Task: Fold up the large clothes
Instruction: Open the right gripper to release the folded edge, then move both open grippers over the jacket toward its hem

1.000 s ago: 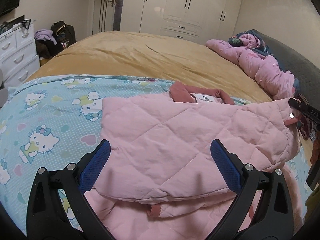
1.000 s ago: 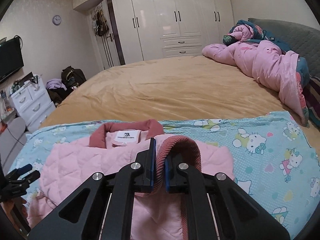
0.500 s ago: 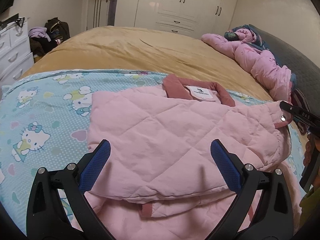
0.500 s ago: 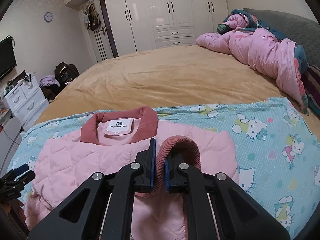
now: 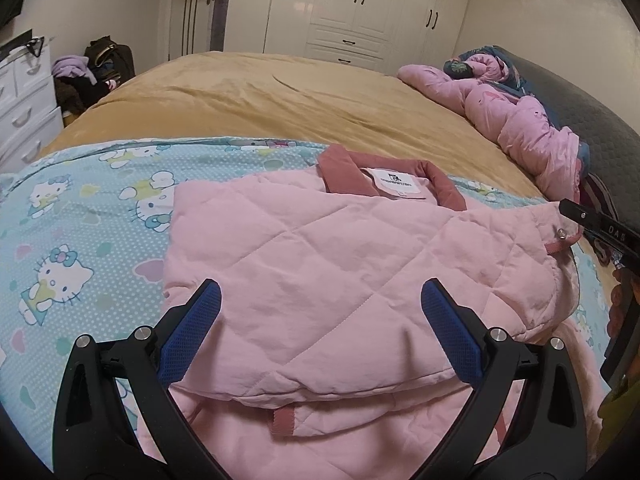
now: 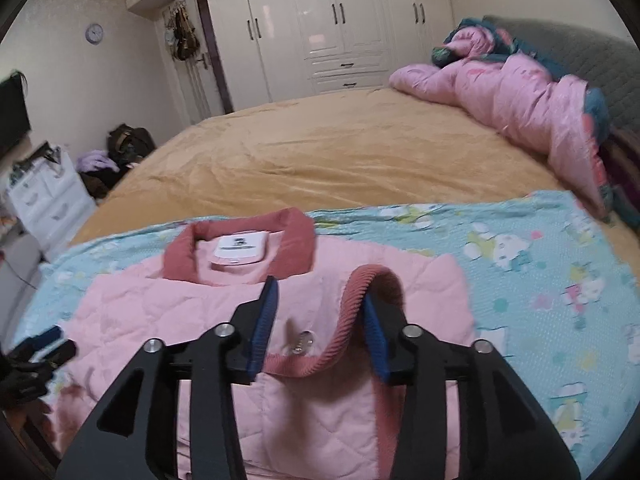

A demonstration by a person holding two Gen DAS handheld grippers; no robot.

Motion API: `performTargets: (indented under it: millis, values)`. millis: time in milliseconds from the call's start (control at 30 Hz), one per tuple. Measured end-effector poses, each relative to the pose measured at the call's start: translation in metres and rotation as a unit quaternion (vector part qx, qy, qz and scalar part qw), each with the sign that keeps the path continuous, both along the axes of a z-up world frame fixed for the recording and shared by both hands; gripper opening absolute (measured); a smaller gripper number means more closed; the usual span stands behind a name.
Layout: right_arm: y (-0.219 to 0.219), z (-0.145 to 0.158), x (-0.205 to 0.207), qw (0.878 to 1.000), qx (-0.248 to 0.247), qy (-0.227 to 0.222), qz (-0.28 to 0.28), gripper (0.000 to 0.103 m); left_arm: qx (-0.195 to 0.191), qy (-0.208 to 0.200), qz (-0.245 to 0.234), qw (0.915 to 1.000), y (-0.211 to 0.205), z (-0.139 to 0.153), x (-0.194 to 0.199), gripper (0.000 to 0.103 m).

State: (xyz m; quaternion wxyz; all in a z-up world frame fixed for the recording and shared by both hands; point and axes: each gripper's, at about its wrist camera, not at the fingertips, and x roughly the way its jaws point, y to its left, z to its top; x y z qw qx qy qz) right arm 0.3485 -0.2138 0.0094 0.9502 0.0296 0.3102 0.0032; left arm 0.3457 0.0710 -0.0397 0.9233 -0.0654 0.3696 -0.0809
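Observation:
A pink quilted jacket (image 5: 320, 264) with a dark pink collar (image 5: 348, 172) lies partly folded on a light blue cartoon-cat sheet (image 5: 72, 240). My left gripper (image 5: 320, 308) hovers open over its near part, with nothing between the pads. In the right wrist view the jacket (image 6: 168, 320) has its ribbed sleeve cuff (image 6: 360, 304) standing between my right gripper's (image 6: 320, 312) jaws, which are opening. The cuff leans on the right pad and the left pad is clear of it. The right gripper's tip (image 5: 600, 232) shows at the jacket's right corner.
The sheet lies on a tan bedspread (image 5: 280, 100). A bunched pink duvet (image 5: 520, 120) lies along the grey headboard (image 5: 580, 112) at right. White drawers (image 5: 20, 112) and bags stand off the bed's left side, with wardrobes (image 6: 340, 28) behind.
The right gripper's jaws have parted from the ribbed cuff that they were pinching. The left gripper has stayed open in about the same place.

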Motion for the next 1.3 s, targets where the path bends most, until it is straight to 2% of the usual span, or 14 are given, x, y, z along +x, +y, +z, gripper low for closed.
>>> performTargets:
  millis: [33,67,133,167,200,233,300,367,533,767,933,1033,1233,1300]
  values:
    - [0.002,0.002,-0.004,1.0,-0.014,-0.011,-0.01,0.071,0.001,0.001,0.0,1.0,0.0,0.0,0.0,0.094]
    - [0.003,0.005,-0.009,0.999,-0.023,-0.021,-0.017,0.078,0.001,0.002,0.0,1.0,0.0,-0.001,0.001,0.094]
    - [0.009,0.006,-0.013,0.999,-0.024,-0.023,-0.003,0.078,0.0,0.009,-0.006,0.9999,-0.001,-0.005,0.002,0.094]
    - [0.014,0.005,-0.013,0.999,-0.023,-0.018,0.014,0.078,-0.002,0.015,-0.011,0.9998,-0.002,-0.007,0.003,0.09]
    - [0.017,0.003,-0.014,0.999,-0.02,-0.014,0.026,0.077,-0.001,0.021,-0.015,0.9997,-0.003,-0.009,0.004,0.078]
    - [0.024,0.0,-0.014,0.999,-0.011,-0.005,0.048,0.076,0.0,0.024,-0.016,0.9996,-0.004,-0.011,0.004,0.058]
    - [0.034,-0.007,-0.014,0.997,0.004,0.015,0.075,0.075,0.0,0.032,-0.021,0.9993,-0.006,-0.015,0.006,0.04]
    - [0.042,-0.014,-0.012,0.995,0.016,0.033,0.094,0.073,0.007,0.045,-0.024,0.9987,-0.008,-0.02,0.007,0.034]
    - [0.061,-0.027,-0.01,0.991,0.023,0.068,0.115,0.073,0.015,0.088,-0.025,0.9957,-0.007,-0.045,0.014,0.033]
    - [0.059,-0.069,-0.001,0.985,0.014,0.148,0.085,0.074,0.008,0.096,-0.025,0.995,-0.004,-0.052,0.015,0.033]
    - [0.046,-0.099,0.008,0.983,0.049,0.164,0.072,0.074,0.012,0.096,-0.032,0.9948,-0.007,-0.051,0.014,0.033]
    - [0.048,-0.097,0.007,0.983,0.047,0.165,0.07,0.074,0.016,0.095,-0.033,0.9948,-0.009,-0.05,0.015,0.033]
    - [0.031,-0.073,-0.007,0.982,0.104,0.141,0.067,0.082,0.013,0.089,-0.035,0.9953,-0.008,-0.039,0.012,0.032]
    - [0.027,-0.065,-0.015,0.984,0.109,0.127,0.066,0.086,0.001,0.089,-0.037,0.9954,-0.006,-0.035,0.011,0.04]
